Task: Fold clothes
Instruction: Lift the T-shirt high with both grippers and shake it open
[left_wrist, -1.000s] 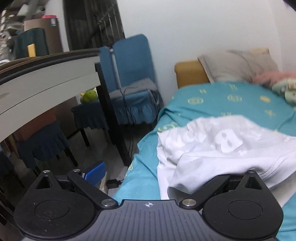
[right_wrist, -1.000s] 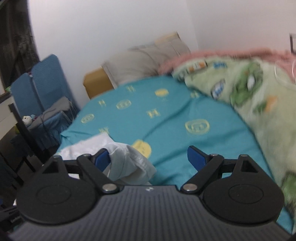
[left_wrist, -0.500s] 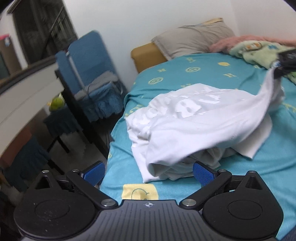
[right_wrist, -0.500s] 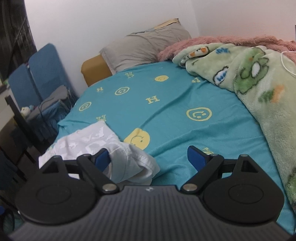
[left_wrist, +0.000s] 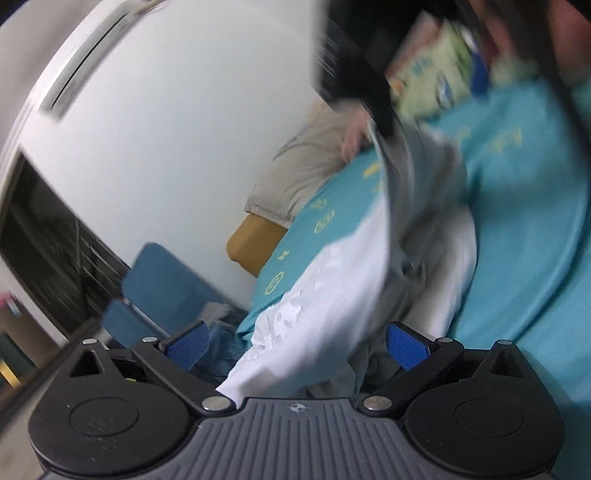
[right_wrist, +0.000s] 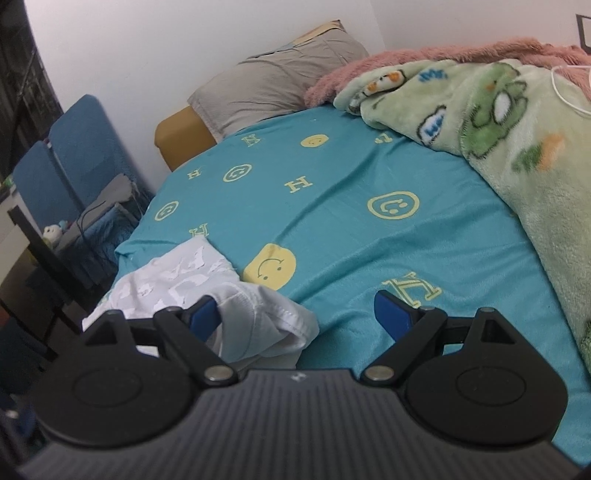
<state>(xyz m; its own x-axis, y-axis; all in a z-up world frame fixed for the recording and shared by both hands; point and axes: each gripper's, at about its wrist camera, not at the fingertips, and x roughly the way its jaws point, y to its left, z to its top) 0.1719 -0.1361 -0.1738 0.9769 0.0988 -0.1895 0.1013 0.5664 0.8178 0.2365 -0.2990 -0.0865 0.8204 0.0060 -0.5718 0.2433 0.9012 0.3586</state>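
Observation:
A white T-shirt (left_wrist: 332, 295) with a cracked white print lies bunched on the teal bed sheet (left_wrist: 524, 240). In the blurred, tilted left wrist view, one end of it rises to the dark right gripper at the top. My left gripper (left_wrist: 297, 349) is open, and the shirt's near end sits between its blue pads (left_wrist: 186, 349). In the right wrist view, my right gripper (right_wrist: 297, 314) is open. A fold of the shirt (right_wrist: 258, 321) lies against its left finger (right_wrist: 203, 314), and teal sheet (right_wrist: 332, 192) shows beyond.
A grey pillow (right_wrist: 280, 81) and a tan headboard block (right_wrist: 181, 140) are at the bed's head. A green and pink blanket (right_wrist: 498, 122) covers the right side. Blue chairs (right_wrist: 74, 147) and a dark table leg (right_wrist: 40, 251) stand left of the bed.
The left wrist view has swung and tilted sharply, with motion blur, and the shirt now reaches right in between the left fingers. The right wrist view has barely shifted.

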